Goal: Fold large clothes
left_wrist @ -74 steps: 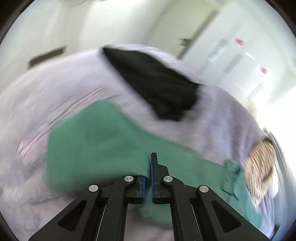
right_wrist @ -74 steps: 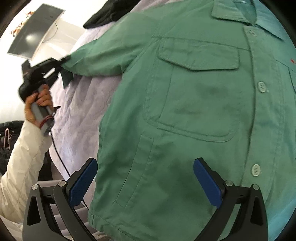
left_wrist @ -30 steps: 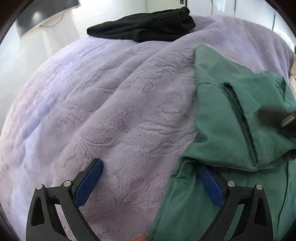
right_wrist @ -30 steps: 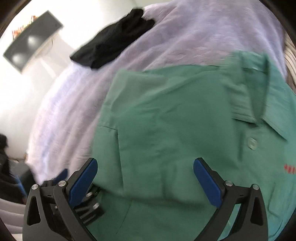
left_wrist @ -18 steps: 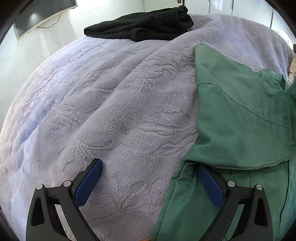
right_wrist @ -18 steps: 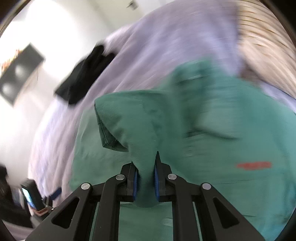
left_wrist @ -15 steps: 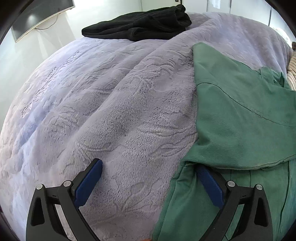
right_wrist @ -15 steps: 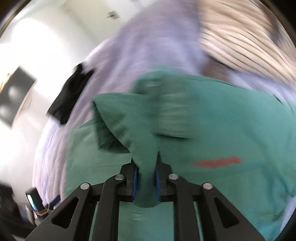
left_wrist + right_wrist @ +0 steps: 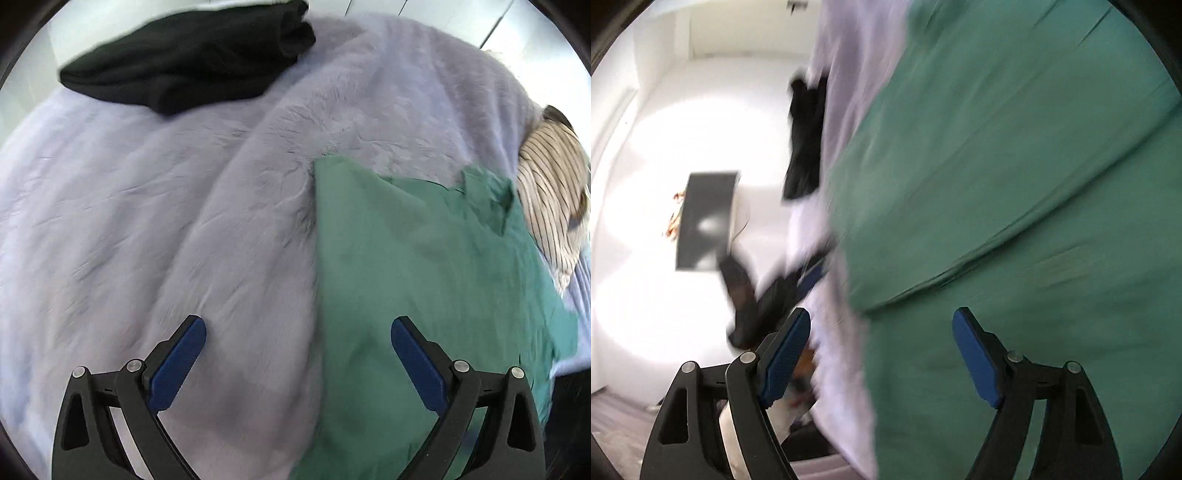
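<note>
A bed under a plush lavender blanket [image 9: 155, 206] fills most of the left wrist view, its pile creased in long soft folds. On its right half lies the green shirt [image 9: 417, 266], spread flat with a sleeve folded across the body, its straight left edge running from the far middle toward the near side and its collar toward the far right. In the right wrist view, which is blurred and rolled sideways, the same shirt covers the right side, with a fold line crossing it above the jaws. A black garment [image 9: 184, 55] lies bunched at the far left of the bed, well apart from the shirt. A cream pillow with dark stripes [image 9: 554, 195] sits at the far right, just beside the collar. A dark screen [image 9: 705, 218] hangs on the bright white wall. The left gripper [image 9: 297, 350] hovers with its jaws released and wide, straddling the shirt's left edge, gripping nothing. The right gripper [image 9: 881, 347] has its jaws opening above the shirt's edge, the blue pads clear of the cloth.
</note>
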The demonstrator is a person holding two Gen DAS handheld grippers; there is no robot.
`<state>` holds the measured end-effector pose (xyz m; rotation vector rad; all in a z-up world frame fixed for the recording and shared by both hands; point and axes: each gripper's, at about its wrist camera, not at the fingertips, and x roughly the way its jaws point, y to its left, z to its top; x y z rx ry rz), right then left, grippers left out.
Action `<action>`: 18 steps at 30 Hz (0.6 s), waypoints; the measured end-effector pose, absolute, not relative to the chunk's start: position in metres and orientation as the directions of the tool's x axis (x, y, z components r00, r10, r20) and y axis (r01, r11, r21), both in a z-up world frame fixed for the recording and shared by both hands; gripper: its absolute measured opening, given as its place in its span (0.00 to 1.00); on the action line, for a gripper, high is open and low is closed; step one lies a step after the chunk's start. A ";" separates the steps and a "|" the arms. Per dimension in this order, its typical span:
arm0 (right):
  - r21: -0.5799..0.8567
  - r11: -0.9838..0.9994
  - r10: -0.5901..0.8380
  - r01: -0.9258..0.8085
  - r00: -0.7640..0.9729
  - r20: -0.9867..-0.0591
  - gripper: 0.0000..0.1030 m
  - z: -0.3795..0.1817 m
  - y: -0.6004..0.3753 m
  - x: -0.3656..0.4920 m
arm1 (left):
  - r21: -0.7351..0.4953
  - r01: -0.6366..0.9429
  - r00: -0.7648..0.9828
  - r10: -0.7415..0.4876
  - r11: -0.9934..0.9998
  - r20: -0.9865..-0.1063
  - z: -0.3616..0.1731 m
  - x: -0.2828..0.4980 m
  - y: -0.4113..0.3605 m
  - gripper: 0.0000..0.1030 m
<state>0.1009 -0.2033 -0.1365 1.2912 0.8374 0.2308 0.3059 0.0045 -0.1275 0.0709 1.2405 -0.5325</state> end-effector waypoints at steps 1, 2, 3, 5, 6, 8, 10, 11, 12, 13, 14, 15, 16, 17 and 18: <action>0.915 0.286 0.603 0.286 0.688 -0.404 0.76 -0.142 -0.192 0.113 | -0.226 0.421 0.215 -0.338 0.879 -0.916 -0.128 0.308 -0.006 0.98; 0.919 0.267 0.615 0.288 0.683 -0.393 0.76 -0.149 -0.175 0.131 | -0.224 0.421 0.209 -0.334 0.879 -0.919 -0.131 0.310 -0.013 0.96; 0.921 0.250 0.617 0.299 0.683 -0.390 0.76 -0.156 -0.165 0.142 | -0.228 0.424 0.203 -0.338 0.876 -0.919 -0.134 0.313 -0.019 0.90; 0.914 0.230 0.604 0.334 0.687 -0.403 0.70 -0.169 -0.151 0.159 | -0.214 0.465 0.186 -0.331 0.859 -0.925 -0.135 0.315 -0.031 0.35; 0.911 0.229 0.599 0.344 0.688 -0.410 0.50 -0.173 -0.147 0.167 | -0.203 0.479 0.187 -0.325 0.854 -0.927 -0.133 0.314 -0.034 0.32; 0.916 0.194 0.635 0.351 0.667 -0.390 0.03 -0.179 -0.141 0.176 | -0.176 0.516 0.208 -0.322 0.838 -0.924 -0.126 0.315 -0.037 0.15; 0.934 0.154 0.642 0.321 0.686 -0.342 0.03 -0.174 -0.137 0.182 | -0.174 0.532 0.217 -0.331 0.829 -0.918 -0.124 0.320 -0.031 0.10; 0.944 0.149 0.647 0.295 0.693 -0.319 0.03 -0.169 -0.135 0.186 | -0.174 0.527 0.220 -0.331 0.832 -0.918 -0.125 0.324 -0.028 0.10; 0.950 0.145 0.654 0.277 0.693 -0.302 0.03 -0.166 -0.131 0.190 | -0.169 0.520 0.224 -0.325 0.837 -0.919 -0.127 0.328 -0.025 0.10; 0.948 0.151 0.661 0.281 0.684 -0.308 0.03 -0.167 -0.125 0.193 | -0.162 0.512 0.229 -0.316 0.843 -0.921 -0.130 0.331 -0.022 0.10; 0.943 0.157 0.668 0.292 0.673 -0.319 0.03 -0.174 -0.117 0.199 | -0.151 0.503 0.237 -0.305 0.851 -0.922 -0.135 0.334 -0.020 0.08; 0.936 0.164 0.674 0.311 0.658 -0.336 0.03 -0.182 -0.109 0.205 | -0.147 0.498 0.240 -0.299 0.854 -0.923 -0.136 0.335 -0.016 0.08; 0.921 0.192 0.674 0.339 0.637 -0.374 0.03 -0.192 -0.102 0.209 | -0.143 0.495 0.244 -0.294 0.857 -0.924 -0.139 0.335 -0.016 0.08; 0.908 0.217 0.666 0.359 0.626 -0.406 0.03 -0.199 -0.099 0.211 | -0.139 0.492 0.252 -0.294 0.859 -0.922 -0.140 0.333 -0.017 0.08; 0.909 0.210 0.666 0.361 0.627 -0.403 0.03 -0.201 -0.099 0.211 | -0.132 0.493 0.263 -0.292 0.860 -0.919 -0.139 0.332 -0.018 0.08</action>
